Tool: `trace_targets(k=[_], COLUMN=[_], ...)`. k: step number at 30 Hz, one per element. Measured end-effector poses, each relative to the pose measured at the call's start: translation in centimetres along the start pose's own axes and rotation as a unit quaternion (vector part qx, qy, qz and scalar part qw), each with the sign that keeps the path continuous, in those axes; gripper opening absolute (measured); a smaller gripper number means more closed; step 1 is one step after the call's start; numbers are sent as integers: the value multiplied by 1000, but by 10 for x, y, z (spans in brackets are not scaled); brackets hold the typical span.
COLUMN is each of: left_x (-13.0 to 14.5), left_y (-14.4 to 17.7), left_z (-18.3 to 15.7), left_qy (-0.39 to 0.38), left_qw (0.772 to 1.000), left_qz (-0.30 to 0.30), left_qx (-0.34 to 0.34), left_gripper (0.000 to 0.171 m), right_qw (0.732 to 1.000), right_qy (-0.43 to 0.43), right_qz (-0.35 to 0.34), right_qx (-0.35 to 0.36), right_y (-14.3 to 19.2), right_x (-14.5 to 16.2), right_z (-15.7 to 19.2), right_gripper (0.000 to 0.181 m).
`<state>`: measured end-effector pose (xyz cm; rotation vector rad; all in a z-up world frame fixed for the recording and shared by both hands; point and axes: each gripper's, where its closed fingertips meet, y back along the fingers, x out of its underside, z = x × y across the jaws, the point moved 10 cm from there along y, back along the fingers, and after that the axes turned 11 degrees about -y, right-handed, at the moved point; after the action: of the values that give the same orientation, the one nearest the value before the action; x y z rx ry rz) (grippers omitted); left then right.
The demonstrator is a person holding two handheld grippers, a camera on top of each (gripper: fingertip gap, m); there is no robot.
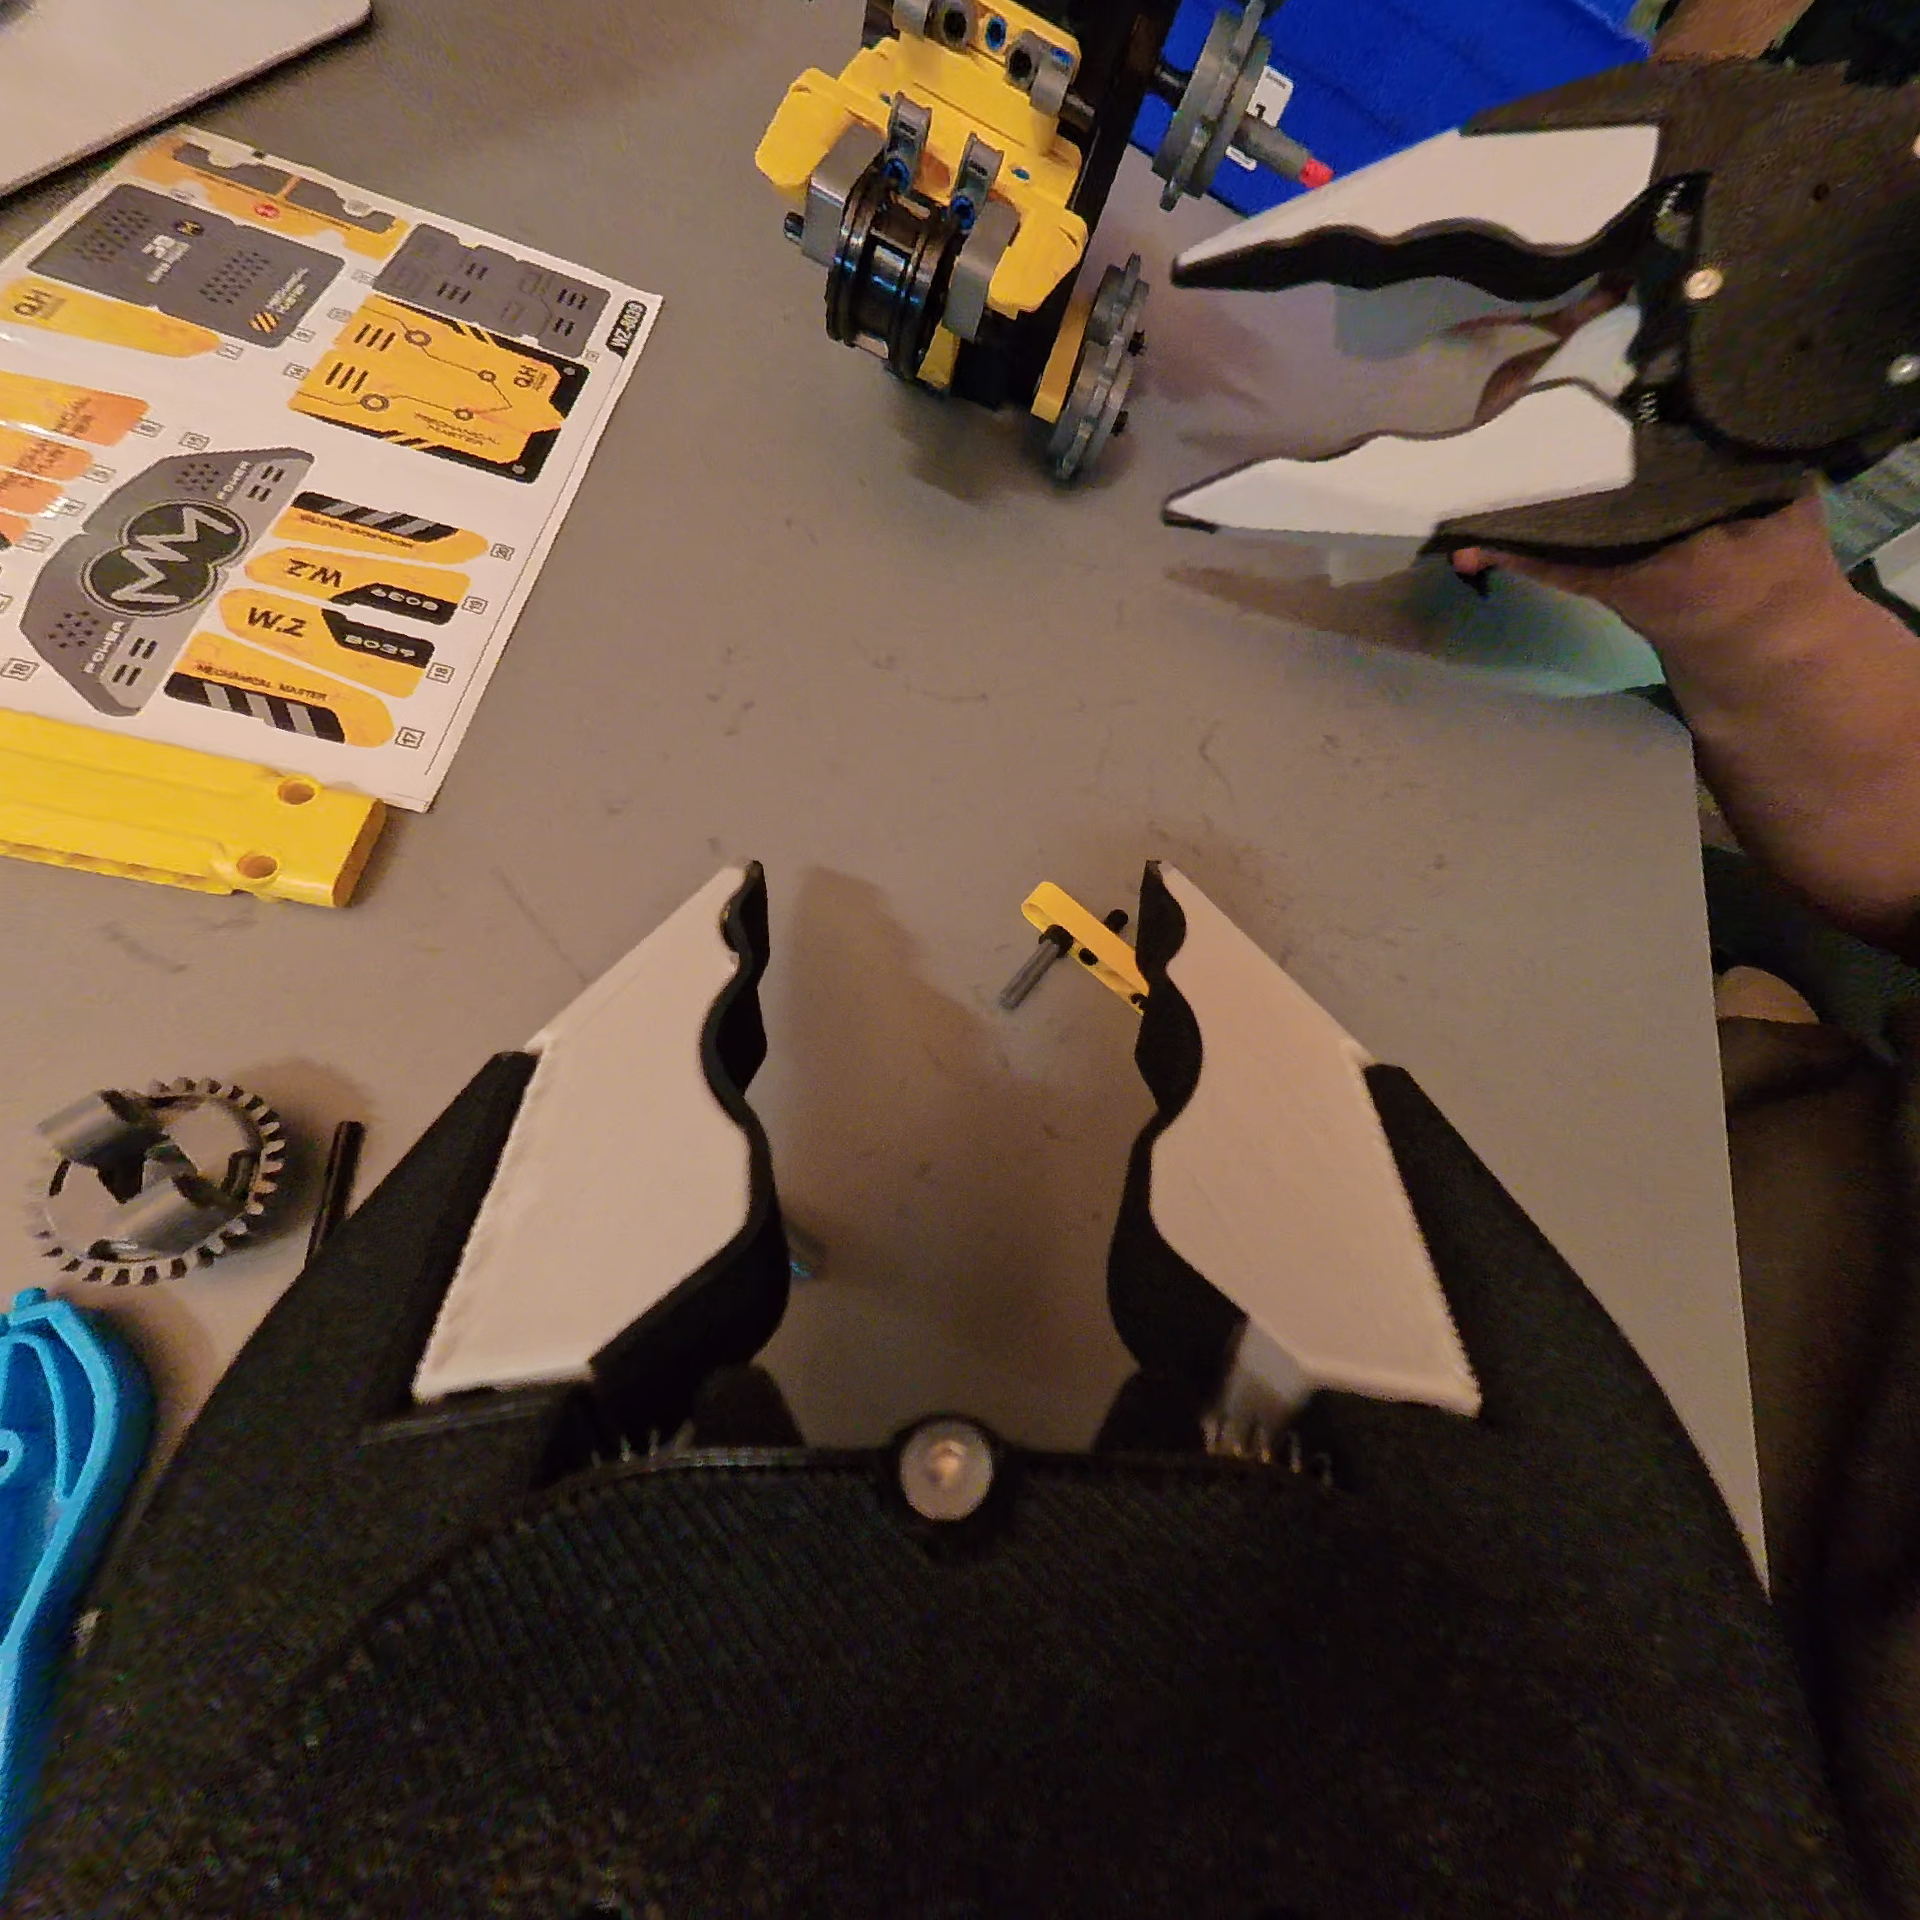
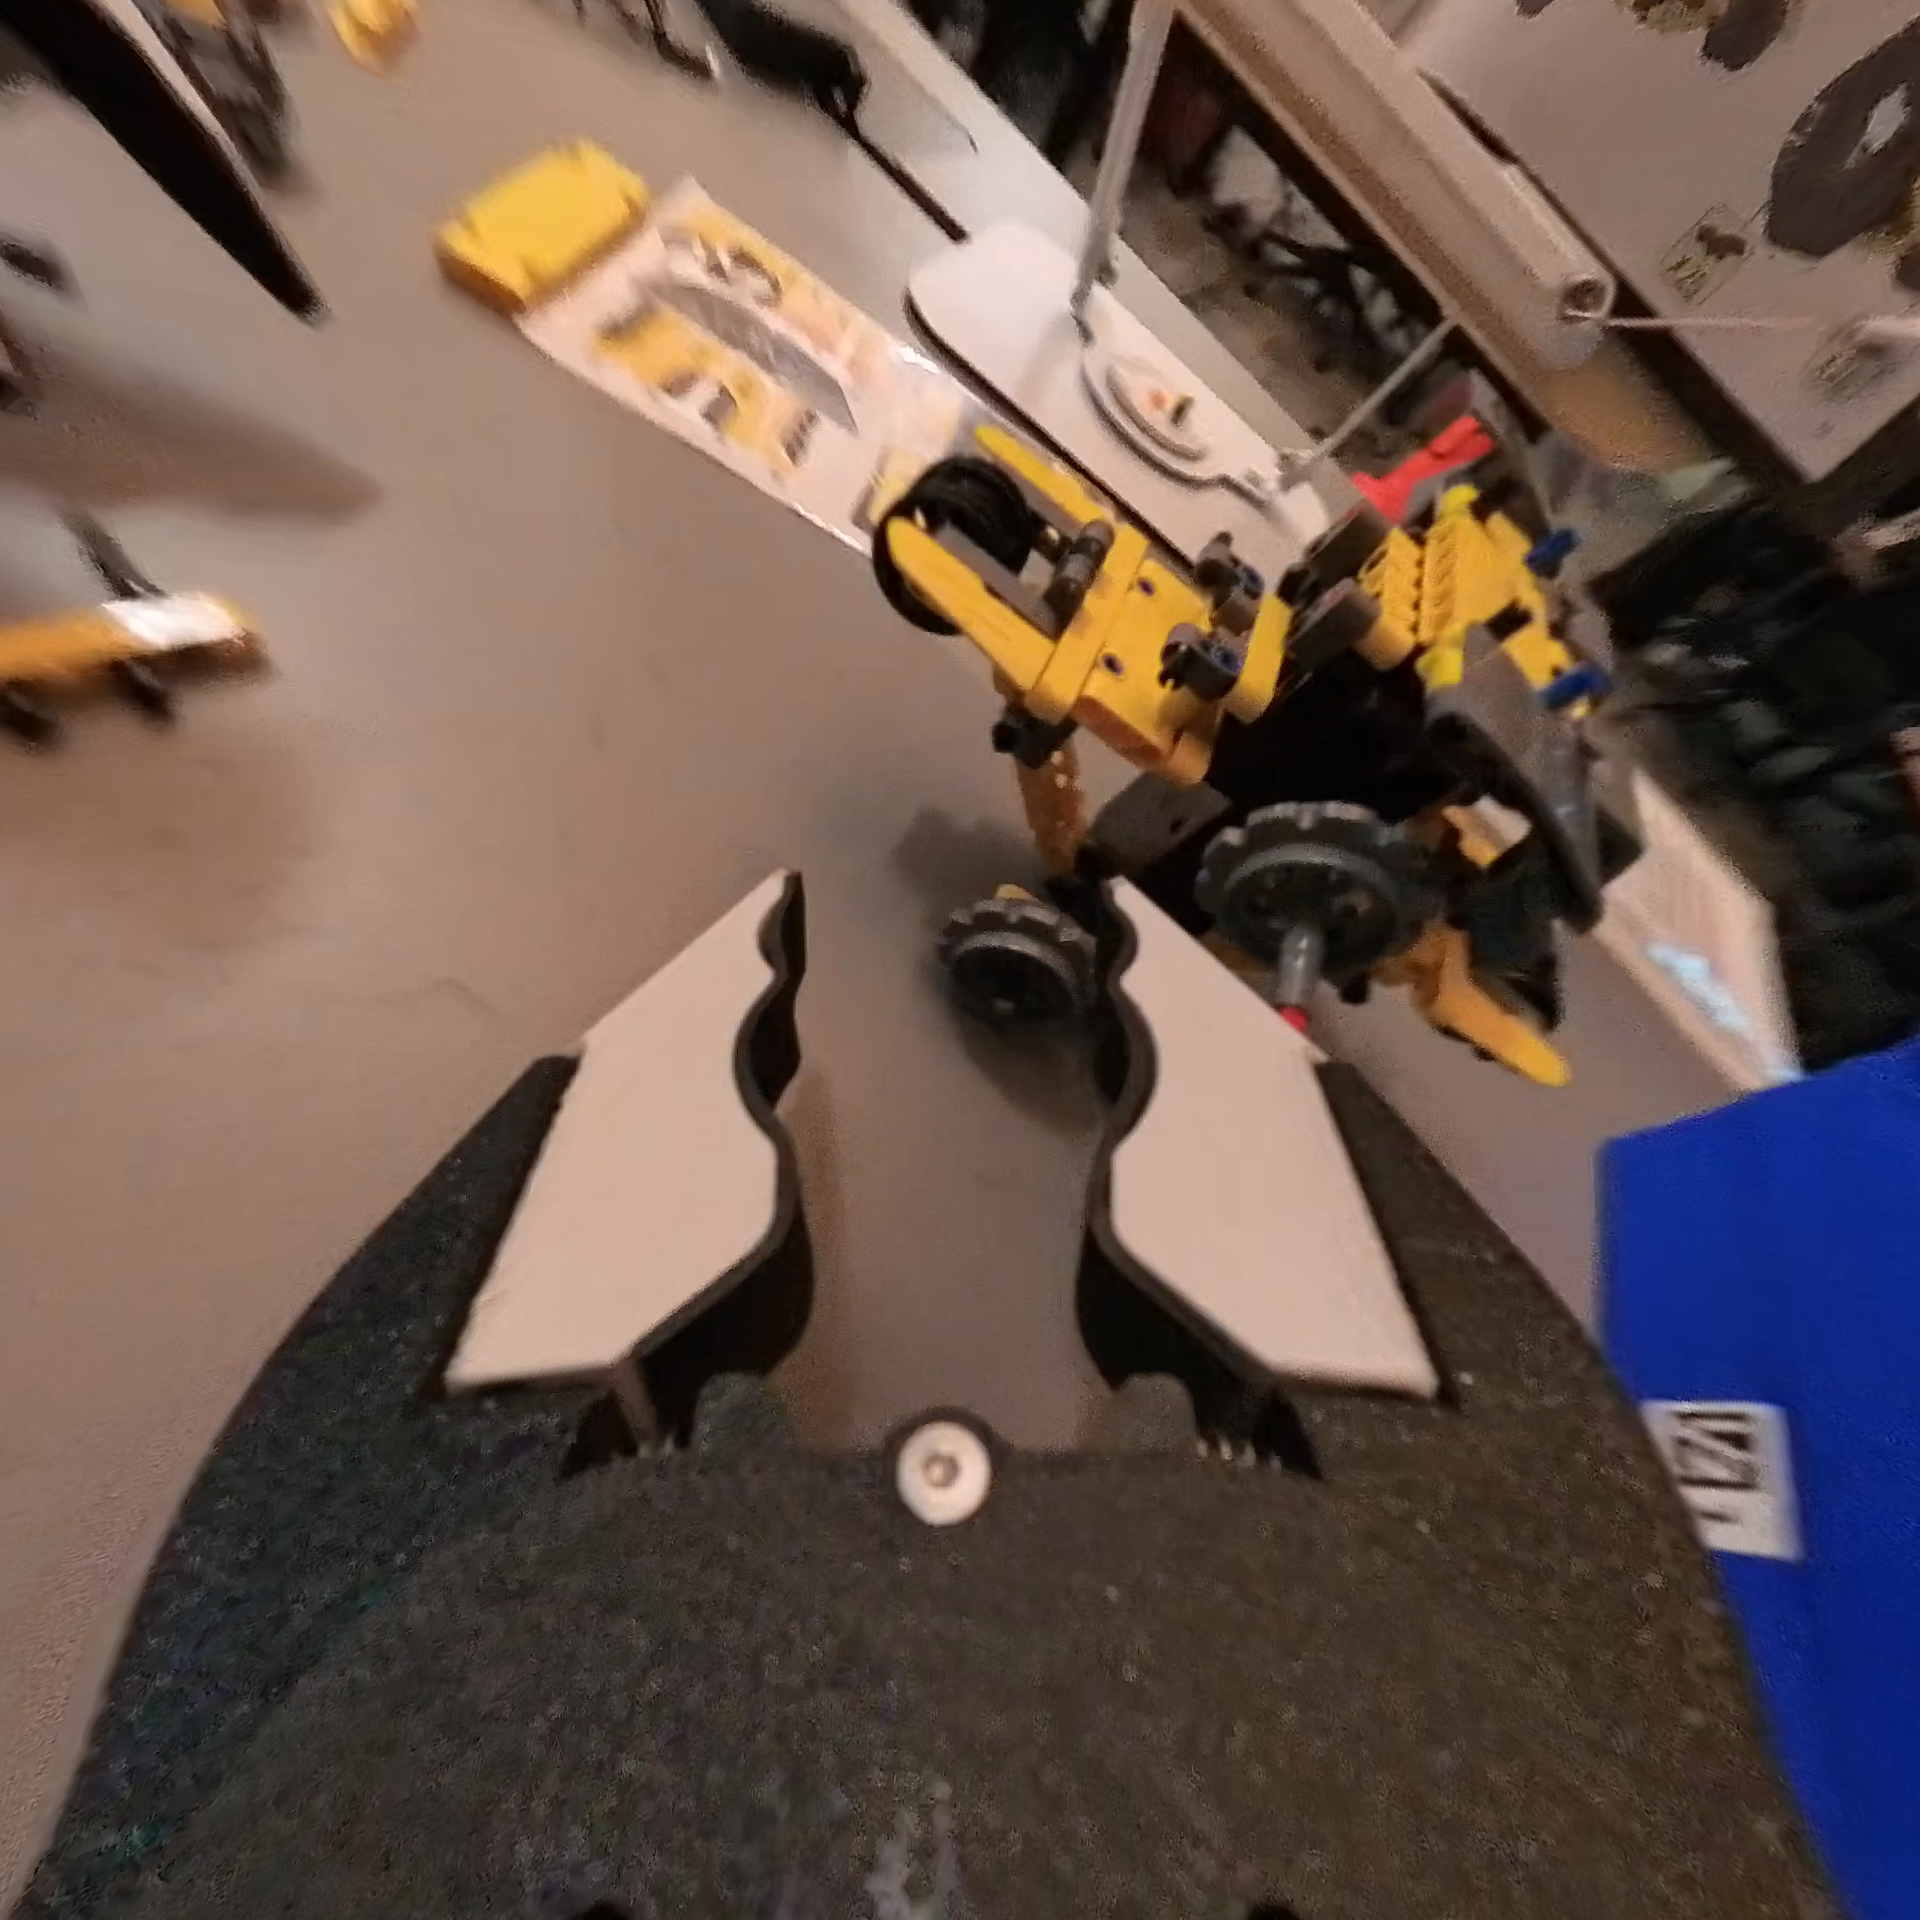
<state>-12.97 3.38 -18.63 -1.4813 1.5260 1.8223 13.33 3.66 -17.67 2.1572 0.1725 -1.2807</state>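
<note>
My left gripper (image 1: 951, 883) is open and empty above the grey table (image 1: 831, 675). A small yellow link with a grey pin (image 1: 1081, 945) lies on the table just inside its right fingertip. My right gripper (image 2: 951, 894) is open and empty; it also shows in the left wrist view (image 1: 1174, 390), held by a hand at the right. A yellow and black brick-built vehicle (image 1: 966, 229) with grey toothed wheels stands at the back. In the right wrist view the vehicle (image 2: 1247, 675) is just ahead, with a black wheel (image 2: 1013, 961) between the fingertips.
A sticker sheet (image 1: 281, 436) lies at the left with a yellow panel (image 1: 177, 810) beside it. A grey gear with dark parts (image 1: 156, 1174) and a blue object (image 1: 52, 1455) lie at the lower left. A blue bin (image 2: 1766, 1351) stands at the right. The table edge (image 1: 1725, 1143) runs down the right.
</note>
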Motion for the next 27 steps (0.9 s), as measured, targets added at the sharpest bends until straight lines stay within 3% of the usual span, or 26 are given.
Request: trace_targets(k=[4,10,19,22,27], left_x=[0,0,0,0,0], left_y=[-1,-3,-3,-3,-4], left_z=[-2,-5,-4,-4,-4], left_qy=[-11,-23,-21,-21,-20], left_qw=[1000,1000,1000,1000,1000], left_qz=[6,14,14,16,19], left_qx=[-1,-2,-2,-2,-3], left_gripper=[71,72,72,72,72], right_qw=[993,977,972,963,966], right_qy=[90,156,172,197,153], right_qz=[38,90,118,123,138], right_qx=[73,116,104,139,158], right_y=[-17,-29,3,14,21], right_x=[0,10,29,44,67], right_z=[5,7,-17,-32,-62], right_gripper=[47,37,37,20,15])
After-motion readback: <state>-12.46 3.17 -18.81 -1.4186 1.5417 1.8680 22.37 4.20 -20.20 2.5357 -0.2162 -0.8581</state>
